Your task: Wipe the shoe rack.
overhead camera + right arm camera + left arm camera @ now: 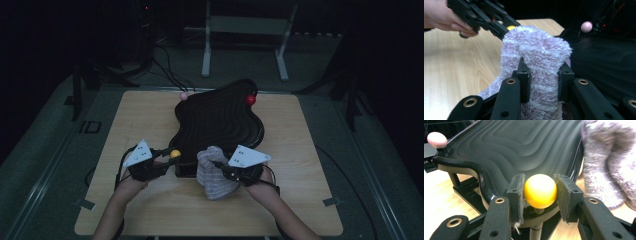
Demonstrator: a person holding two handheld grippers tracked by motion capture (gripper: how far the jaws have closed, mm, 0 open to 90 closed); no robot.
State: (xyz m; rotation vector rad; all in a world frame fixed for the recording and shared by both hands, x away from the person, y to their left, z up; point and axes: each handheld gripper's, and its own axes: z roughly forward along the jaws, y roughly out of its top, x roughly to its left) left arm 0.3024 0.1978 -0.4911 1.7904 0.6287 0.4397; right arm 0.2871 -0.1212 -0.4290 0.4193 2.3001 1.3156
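Cloth (541, 62) – pinched, right gripper (543, 82) | left gripper (540, 195) level – clasps yellow ball (540, 191)

Fluffy cloth (541, 67) clamped in right gripper (543, 80)

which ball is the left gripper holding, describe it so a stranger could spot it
Start at the black wavy ridged tray standing on the wooden table. At its near left corner, a glossy yellow ball on a short post sits between the left gripper pads. The other two knobs, pale pink and red, sit along the far edge.
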